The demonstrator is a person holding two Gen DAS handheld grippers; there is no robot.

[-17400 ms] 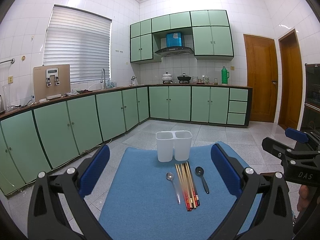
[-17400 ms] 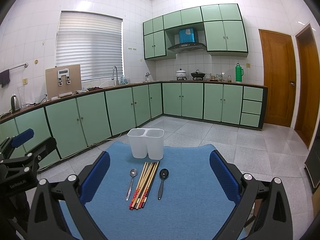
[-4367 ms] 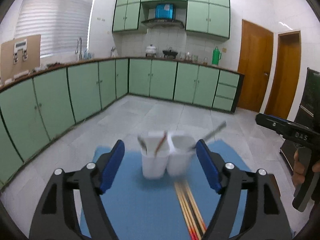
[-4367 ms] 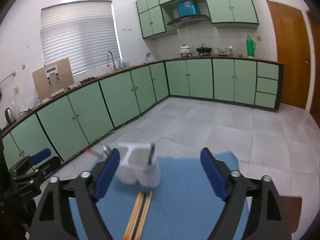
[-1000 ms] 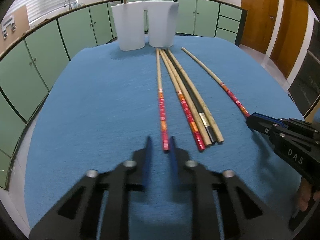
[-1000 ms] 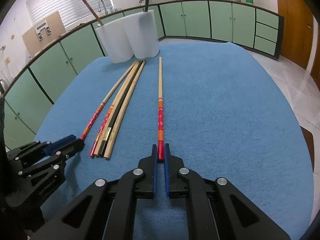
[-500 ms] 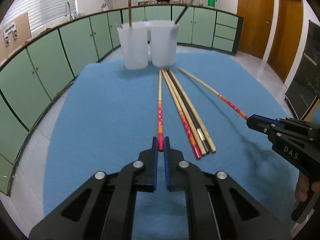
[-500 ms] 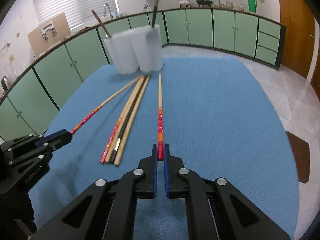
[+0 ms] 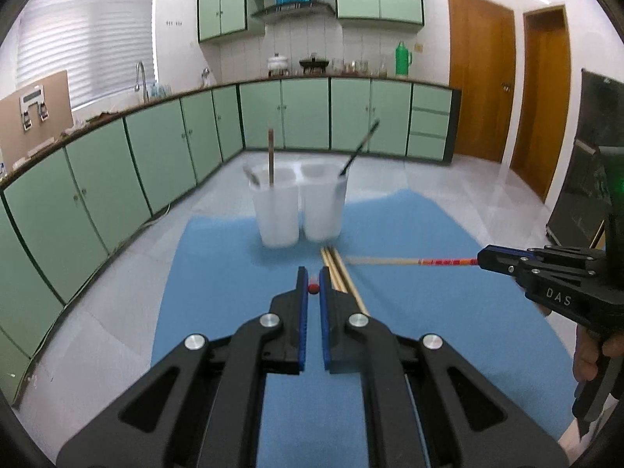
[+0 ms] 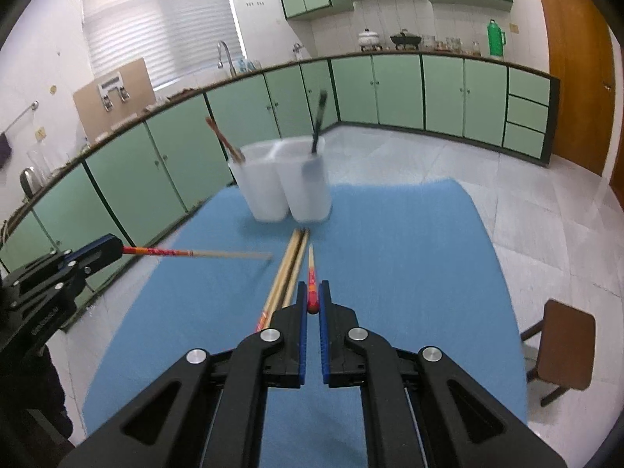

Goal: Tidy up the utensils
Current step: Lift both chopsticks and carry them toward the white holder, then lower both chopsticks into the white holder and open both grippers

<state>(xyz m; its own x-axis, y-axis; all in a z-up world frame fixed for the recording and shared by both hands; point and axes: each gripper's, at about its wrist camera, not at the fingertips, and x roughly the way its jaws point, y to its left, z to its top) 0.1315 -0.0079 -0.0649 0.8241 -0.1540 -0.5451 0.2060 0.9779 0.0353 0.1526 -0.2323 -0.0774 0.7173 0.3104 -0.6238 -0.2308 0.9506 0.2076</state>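
The white two-cup holder stands at the far end of the blue mat, and everything else is placed from it. Its left cup holds a silver spoon and a single upright chopstick; its right cup holds a dark spoon leaning out to the right. On the mat just in front of the holder lies a bundle of loose chopsticks, their far tips near the base of the right cup and their length running back toward the cameras. The left gripper hangs in front of the holder, above the mat, with its blue-padded fingers pinched nearly together on the red end of one chopstick, which shows in the left wrist view only as a small red dot between the pads. The right gripper is likewise clamped on the red end of another chopstick, which points ahead toward the holder's right cup, just right of the bundle. In the left wrist view that same chopstick reaches in from the right, its pale tip stopping short of the holder. A brown stool stands on the tiled floor to the right of the mat, well away from the holder.
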